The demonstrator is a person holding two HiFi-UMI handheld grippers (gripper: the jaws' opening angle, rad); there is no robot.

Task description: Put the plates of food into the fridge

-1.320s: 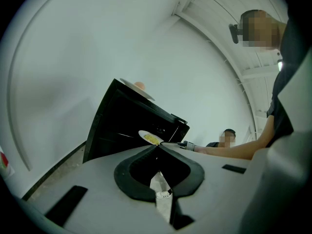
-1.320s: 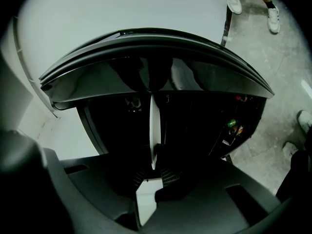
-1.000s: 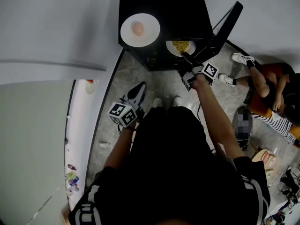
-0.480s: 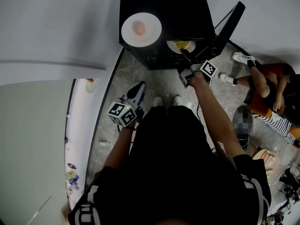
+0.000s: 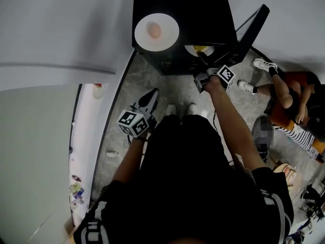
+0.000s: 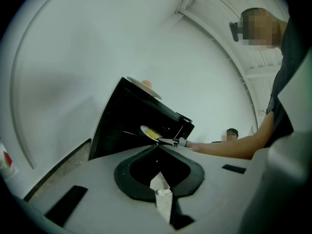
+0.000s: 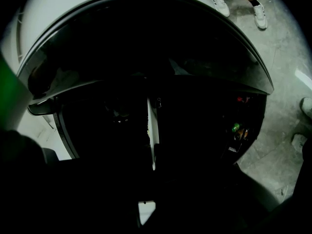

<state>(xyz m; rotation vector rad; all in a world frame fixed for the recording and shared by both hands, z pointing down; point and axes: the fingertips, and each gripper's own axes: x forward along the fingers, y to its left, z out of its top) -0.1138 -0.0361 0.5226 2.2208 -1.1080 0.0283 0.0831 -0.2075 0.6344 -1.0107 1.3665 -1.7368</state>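
Grey floor (image 5: 122, 85) lies under the black fridge (image 5: 193, 9), its door (image 5: 251, 27) open so food can go in. The right tool (image 5: 202, 61) is clamped on the rim of the plate of yellow food (image 5: 198, 49), jaws just squeezed tighter to keep it flat, and the plate sits deeper inside than a second ago. The left tool (image 5: 148, 99) hangs closed and empty; the plate of pink food (image 5: 156, 32) waits on the fridge top.
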